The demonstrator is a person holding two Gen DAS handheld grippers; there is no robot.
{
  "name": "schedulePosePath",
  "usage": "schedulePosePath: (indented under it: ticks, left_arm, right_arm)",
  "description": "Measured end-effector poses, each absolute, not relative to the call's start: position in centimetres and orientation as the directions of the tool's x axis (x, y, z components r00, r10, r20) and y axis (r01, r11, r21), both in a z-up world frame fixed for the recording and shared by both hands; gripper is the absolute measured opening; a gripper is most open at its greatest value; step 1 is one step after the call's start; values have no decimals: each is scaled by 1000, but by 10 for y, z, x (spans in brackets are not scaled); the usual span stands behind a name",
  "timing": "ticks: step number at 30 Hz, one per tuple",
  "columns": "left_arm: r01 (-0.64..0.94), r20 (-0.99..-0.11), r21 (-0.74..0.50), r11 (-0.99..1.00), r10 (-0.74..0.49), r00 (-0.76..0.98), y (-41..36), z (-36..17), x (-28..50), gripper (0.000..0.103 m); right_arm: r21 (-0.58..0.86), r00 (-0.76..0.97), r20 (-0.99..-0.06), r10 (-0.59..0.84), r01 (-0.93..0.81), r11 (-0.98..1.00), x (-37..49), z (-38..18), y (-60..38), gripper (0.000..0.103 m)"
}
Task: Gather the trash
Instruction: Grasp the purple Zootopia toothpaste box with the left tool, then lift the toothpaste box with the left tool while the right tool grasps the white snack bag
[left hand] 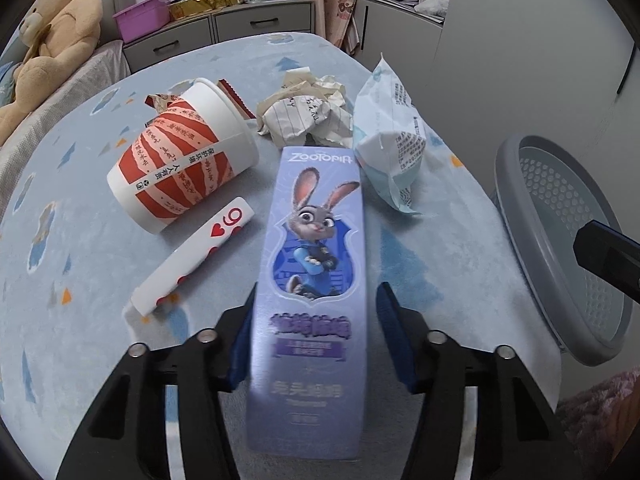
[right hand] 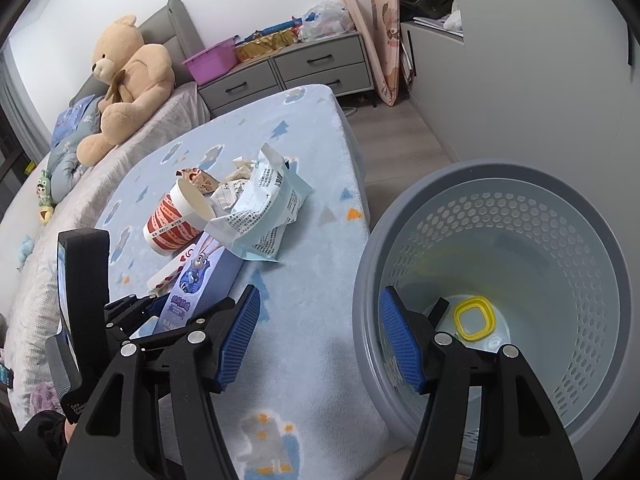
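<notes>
The box [left hand: 316, 280] is lilac with a rabbit print, the cup [left hand: 184, 160] red-and-white striped, the bin [right hand: 500, 300] grey with a honeycomb of holes.

— How many pieces lie on the bed?
— One Zootopia box [left hand: 316, 280], one paper cup [left hand: 184, 160], one playing card [left hand: 192, 258], one crumpled paper [left hand: 304, 114], one wrapper [left hand: 390, 136].
— And right?
— One basket [right hand: 500, 184], one yellow ring [right hand: 475, 317] inside.

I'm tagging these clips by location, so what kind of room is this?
Most likely a bedroom: a bed with a padded headboard, a teddy bear sitting on it, and a gray dresser against the wall.
</notes>
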State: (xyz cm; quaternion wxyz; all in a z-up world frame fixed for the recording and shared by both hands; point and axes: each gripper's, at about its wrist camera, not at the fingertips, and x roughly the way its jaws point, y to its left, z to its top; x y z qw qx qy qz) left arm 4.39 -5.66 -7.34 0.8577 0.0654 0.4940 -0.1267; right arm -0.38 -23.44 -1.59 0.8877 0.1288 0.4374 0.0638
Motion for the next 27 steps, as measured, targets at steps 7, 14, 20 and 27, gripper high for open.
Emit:
schedulePosePath:
  ticks: [7,14,20,27]
  left_arm:
    - [285,-860,-45,957,-183,476,-49,-70,39,43]
    - [286,-844,-28,958,-176,506,-43,-58,26,43]
    - [276,-826,-21,961,-172,537,-35,-44,13,43]
    - [246,-805,-20,969,-161,571,-18,-30,3,43]
  right_arm:
    - [270,601,-770,213,3,963,-1,-20,-232,61]
    - [262,603,-771,203,10,965,0,-22,-232,61]
    - [262,605,-770,202,12,965,0,-23,-232,61]
    - [252,604,-773,195,11,968,3,-24,-229,61]
